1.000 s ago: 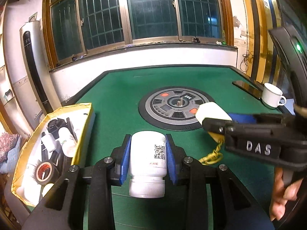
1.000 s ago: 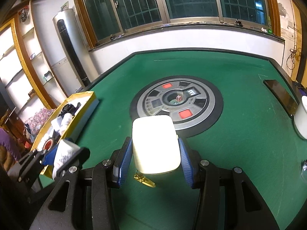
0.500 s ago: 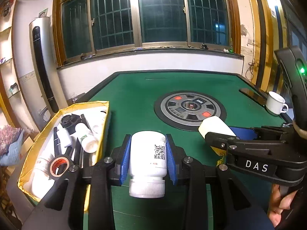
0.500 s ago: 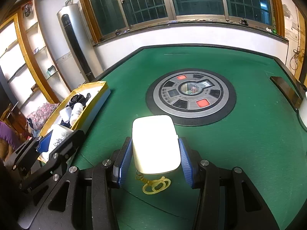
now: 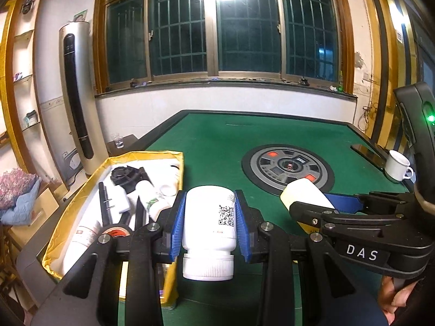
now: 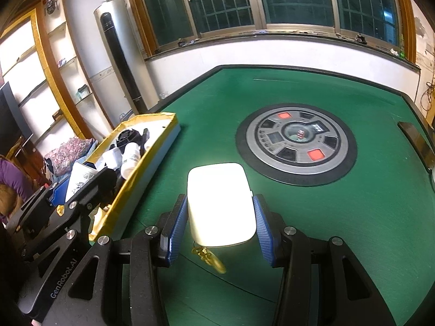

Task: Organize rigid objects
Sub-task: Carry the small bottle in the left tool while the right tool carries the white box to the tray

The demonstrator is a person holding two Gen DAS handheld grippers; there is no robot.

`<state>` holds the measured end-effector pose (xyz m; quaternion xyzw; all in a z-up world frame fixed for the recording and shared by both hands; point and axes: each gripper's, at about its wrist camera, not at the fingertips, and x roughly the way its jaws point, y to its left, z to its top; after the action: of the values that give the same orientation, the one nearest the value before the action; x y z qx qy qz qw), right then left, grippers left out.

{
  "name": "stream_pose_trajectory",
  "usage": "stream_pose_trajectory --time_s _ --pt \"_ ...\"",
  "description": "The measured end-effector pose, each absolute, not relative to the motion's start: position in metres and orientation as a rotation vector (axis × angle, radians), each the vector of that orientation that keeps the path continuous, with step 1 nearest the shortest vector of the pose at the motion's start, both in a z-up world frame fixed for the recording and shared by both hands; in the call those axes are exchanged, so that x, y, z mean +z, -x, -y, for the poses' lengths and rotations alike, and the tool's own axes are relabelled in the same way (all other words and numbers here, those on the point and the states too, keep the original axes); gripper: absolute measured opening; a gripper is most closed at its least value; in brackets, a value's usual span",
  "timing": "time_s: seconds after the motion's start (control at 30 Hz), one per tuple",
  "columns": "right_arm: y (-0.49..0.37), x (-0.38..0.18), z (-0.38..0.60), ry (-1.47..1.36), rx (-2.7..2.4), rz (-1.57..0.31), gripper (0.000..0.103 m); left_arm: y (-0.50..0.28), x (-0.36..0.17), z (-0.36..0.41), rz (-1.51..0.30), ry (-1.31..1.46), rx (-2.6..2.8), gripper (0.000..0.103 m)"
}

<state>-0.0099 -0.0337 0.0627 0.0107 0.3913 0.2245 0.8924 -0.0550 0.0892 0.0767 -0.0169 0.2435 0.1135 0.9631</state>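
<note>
My left gripper (image 5: 208, 225) is shut on a white pill bottle (image 5: 208, 218) with a QR label, cap toward the camera, held in the air beside the right rim of the yellow-lined box (image 5: 81, 190). My right gripper (image 6: 220, 220) is shut on a cream rounded case (image 6: 220, 203) with a yellow cord (image 6: 209, 258) hanging below it, above the green table (image 6: 326, 217). The right gripper and its case (image 5: 304, 193) also show in the left wrist view, just right of the bottle. The left gripper with the bottle (image 6: 78, 179) shows at the box (image 6: 152, 146) in the right wrist view.
The box holds several items: white bottles (image 5: 148, 198), a black round part (image 5: 125, 176), a tape roll (image 5: 115, 231). A round grey console (image 6: 296, 141) sits in the table's middle. A white mug (image 5: 398, 165) stands at the right edge. A tower fan (image 5: 76, 100) and shelves stand left.
Both grippers have moved left and risen with their loads. The box now lies closer below the left gripper, and the cord under the case swings.
</note>
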Motion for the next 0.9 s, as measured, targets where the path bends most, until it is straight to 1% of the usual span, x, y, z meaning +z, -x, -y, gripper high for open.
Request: stream_pose_trajectory --time_s 0.3,0.63,0.9 --pt "0.010 0.073 0.000 0.003 0.520 -0.798 0.043 0.064 0.077 -0.124 -0.484 0.093 0.302 0.031" --pt "0.001 0.106 -0.069 0.054 0.639 -0.752 0.043 0.078 0.062 -0.180 -0.498 0.179 0.412 0.031" --pt "-0.024 0.100 -0.127 0.092 0.690 -0.792 0.043 0.076 0.046 -0.204 -0.547 0.216 0.437 0.031"
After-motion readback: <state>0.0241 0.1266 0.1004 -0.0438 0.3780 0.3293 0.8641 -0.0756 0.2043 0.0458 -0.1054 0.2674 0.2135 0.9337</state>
